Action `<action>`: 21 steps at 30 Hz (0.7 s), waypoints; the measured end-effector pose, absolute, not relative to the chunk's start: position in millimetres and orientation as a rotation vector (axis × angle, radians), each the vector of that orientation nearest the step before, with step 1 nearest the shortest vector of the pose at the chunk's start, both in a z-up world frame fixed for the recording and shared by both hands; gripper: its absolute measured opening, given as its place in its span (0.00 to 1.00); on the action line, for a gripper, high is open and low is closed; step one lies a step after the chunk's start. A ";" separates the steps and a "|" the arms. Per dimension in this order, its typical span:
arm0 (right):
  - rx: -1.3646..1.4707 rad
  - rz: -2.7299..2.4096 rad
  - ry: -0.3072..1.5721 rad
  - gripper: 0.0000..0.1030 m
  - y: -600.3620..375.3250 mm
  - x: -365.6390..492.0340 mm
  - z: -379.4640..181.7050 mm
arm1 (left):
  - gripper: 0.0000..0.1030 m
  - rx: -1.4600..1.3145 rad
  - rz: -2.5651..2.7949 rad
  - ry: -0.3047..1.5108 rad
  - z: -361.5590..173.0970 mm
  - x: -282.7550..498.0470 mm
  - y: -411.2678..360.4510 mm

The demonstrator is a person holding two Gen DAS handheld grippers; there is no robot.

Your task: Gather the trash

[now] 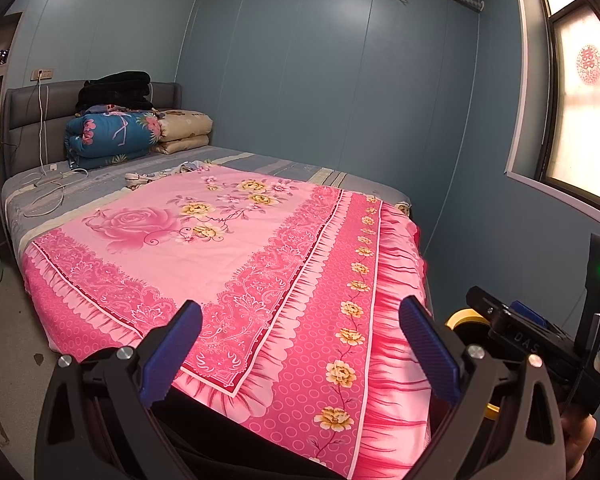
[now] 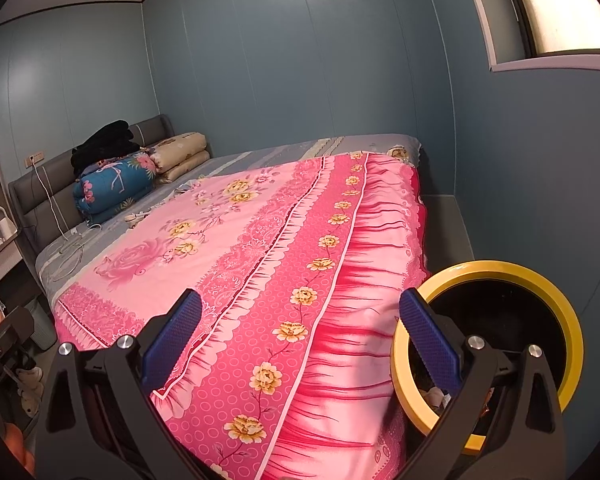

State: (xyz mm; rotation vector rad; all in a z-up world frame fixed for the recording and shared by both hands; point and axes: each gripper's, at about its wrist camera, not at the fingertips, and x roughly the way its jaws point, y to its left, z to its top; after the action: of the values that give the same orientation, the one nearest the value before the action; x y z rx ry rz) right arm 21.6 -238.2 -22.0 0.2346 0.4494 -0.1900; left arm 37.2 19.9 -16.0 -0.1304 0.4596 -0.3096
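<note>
Both were spread wide with nothing in them: the left hand-held gripper [image 1: 300, 354] and the right hand-held gripper [image 2: 300, 350] each hung over the near corner of the pink floral bedspread [image 2: 260, 264]. The yellow-rimmed trash bin [image 2: 560, 300] sat at about 4 o'clock in the right view, just beside the bed, with some scraps [image 2: 436, 394] inside. Further back, around 10 o'clock, folded quilts [image 1: 112, 138] were stacked against the grey headboard [image 1: 28, 120].
</note>
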 end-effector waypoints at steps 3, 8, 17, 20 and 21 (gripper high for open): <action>0.236 -0.190 0.452 0.92 -238.5 21.3 -22.4 | 0.92 -0.131 -0.311 0.461 -17.3 37.3 20.0; 0.242 -0.189 0.459 0.92 -239.8 21.5 -23.8 | 0.92 -0.136 -0.313 0.466 -19.3 38.1 20.6; 0.245 -0.189 0.462 0.92 -240.1 21.9 -23.8 | 0.92 -0.137 -0.316 0.480 -20.1 39.8 20.0; 0.246 -0.189 0.463 0.92 -239.7 22.0 -23.7 | 0.92 -0.129 -0.316 0.478 -19.5 39.0 18.9; 0.245 -0.188 0.464 0.92 -239.8 22.2 -23.7 | 0.92 -0.130 -0.315 0.479 -19.4 39.0 18.4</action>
State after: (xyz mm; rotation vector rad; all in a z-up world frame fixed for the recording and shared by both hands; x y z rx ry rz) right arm 22.2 -239.8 -23.7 0.2453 0.4641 -0.1884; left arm 39.0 18.4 -19.4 -0.1296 0.4791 -0.3155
